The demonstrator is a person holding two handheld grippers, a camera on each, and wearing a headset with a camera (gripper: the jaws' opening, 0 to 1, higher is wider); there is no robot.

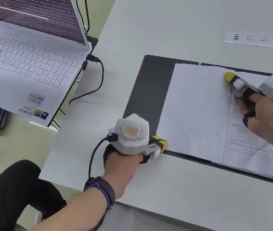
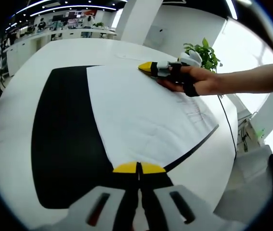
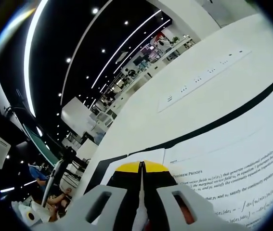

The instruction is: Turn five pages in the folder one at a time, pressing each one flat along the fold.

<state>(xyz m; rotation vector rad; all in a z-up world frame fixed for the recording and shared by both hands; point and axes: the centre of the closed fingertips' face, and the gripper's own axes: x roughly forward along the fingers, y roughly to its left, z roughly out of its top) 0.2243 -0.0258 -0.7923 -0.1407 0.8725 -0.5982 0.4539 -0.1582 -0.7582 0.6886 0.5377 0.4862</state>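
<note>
At least 1 page (image 1: pixel 194 110) flipped in the folder (image 1: pixel 148 91), right gripper (image 1: pixel 229 77) on the fold (image 1: pixel 225 130), left gripper (image 1: pixel 160 144) at the bottom edge, both w/ fingers together (total count idk).

folder (image 1: pixel 148 91) black | page (image 1: pixel 194 110) white, printed text | left gripper (image 1: pixel 161 144) white, yellow-tipped jaws | table (image 1: pixel 175 29) white

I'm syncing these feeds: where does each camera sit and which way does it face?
Head view: on the headset, looking down at the open black folder on the white table; left hand, right hand show.
Left gripper view: on the left yellow-tipped tongs at the folder's near edge, facing across it; its shut jaws show.
Right gripper view: on the right yellow-tipped tongs, facing over the printed page toward the white power strip.
Shared: head and left gripper views both show the right tongs.
</note>
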